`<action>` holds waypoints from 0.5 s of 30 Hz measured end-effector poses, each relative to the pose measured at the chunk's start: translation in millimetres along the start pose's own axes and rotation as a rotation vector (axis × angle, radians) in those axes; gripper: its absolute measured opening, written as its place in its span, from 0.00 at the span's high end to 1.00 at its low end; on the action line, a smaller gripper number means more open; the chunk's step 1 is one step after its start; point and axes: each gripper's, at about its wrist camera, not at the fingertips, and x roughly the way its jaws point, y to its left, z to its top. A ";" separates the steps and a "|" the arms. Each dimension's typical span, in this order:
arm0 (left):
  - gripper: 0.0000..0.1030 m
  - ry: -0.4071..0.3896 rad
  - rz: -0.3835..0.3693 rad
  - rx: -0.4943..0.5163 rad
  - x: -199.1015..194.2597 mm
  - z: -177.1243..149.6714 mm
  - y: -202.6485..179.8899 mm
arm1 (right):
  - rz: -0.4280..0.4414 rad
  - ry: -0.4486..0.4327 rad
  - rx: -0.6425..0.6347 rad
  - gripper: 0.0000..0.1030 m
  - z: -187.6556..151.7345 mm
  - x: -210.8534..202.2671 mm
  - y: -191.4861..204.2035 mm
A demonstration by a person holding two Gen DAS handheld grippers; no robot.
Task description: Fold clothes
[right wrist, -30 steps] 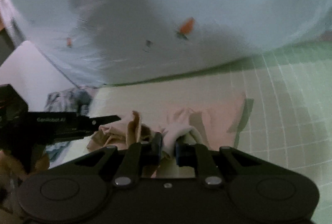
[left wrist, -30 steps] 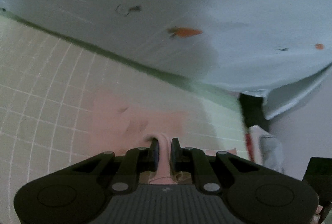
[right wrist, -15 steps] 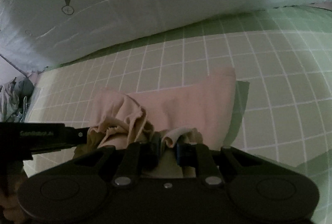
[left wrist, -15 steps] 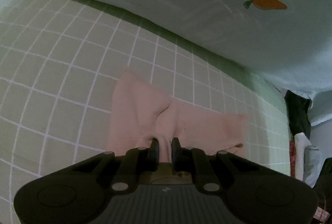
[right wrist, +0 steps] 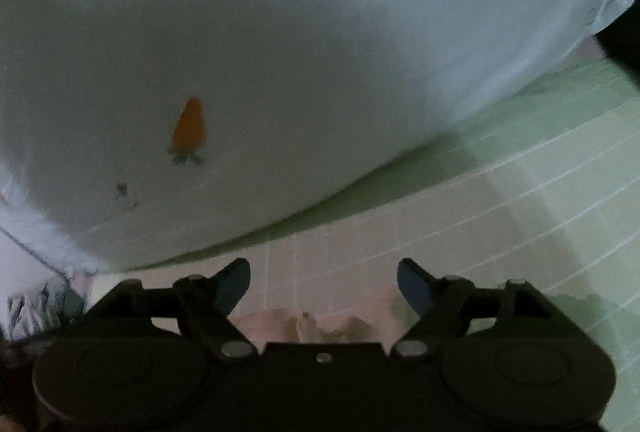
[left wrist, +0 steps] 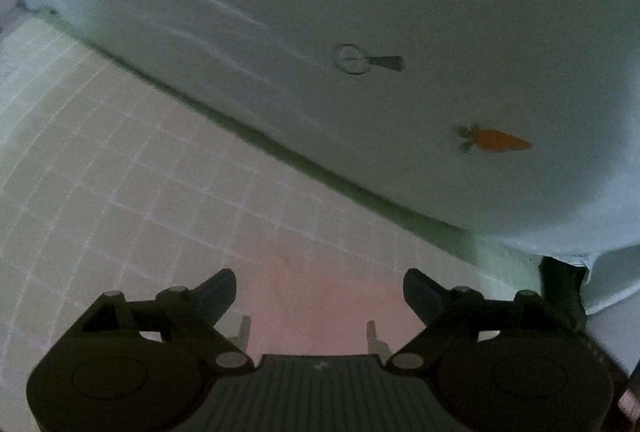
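Observation:
A pink garment (left wrist: 316,296) lies on the green checked sheet (left wrist: 120,192), just below and between my left gripper's (left wrist: 319,286) wide-open fingers. In the right wrist view the same pink garment (right wrist: 320,324) shows bunched and wrinkled close under my right gripper (right wrist: 323,278), which is also wide open and empty. Both grippers hang just above the cloth and hold nothing. Most of the garment is hidden behind the gripper bodies.
A large pale blue pillow with carrot prints (left wrist: 400,32) fills the far side of the bed; it also shows in the right wrist view (right wrist: 280,52). Striped clothes (right wrist: 36,304) lie at the left bed edge. A dark object (left wrist: 560,288) stands at the right.
Both grippers were shut on folds of the pink garment; now both have opened and let it go. Both views have tilted up toward the pillow.

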 end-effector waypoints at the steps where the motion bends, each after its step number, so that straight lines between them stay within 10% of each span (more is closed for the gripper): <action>1: 0.10 0.034 0.022 0.005 3.8 -5.6 4.2 | -0.005 0.006 0.001 0.17 -4.4 -0.9 -0.8; 7: 0.10 0.245 0.106 0.036 29.1 -52.7 23.3 | -0.033 0.041 0.005 0.17 -30.8 -6.0 -5.8; 15: 0.13 0.235 0.034 0.064 29.6 -67.0 26.8 | -0.031 0.068 0.002 0.16 -48.4 -0.9 -1.8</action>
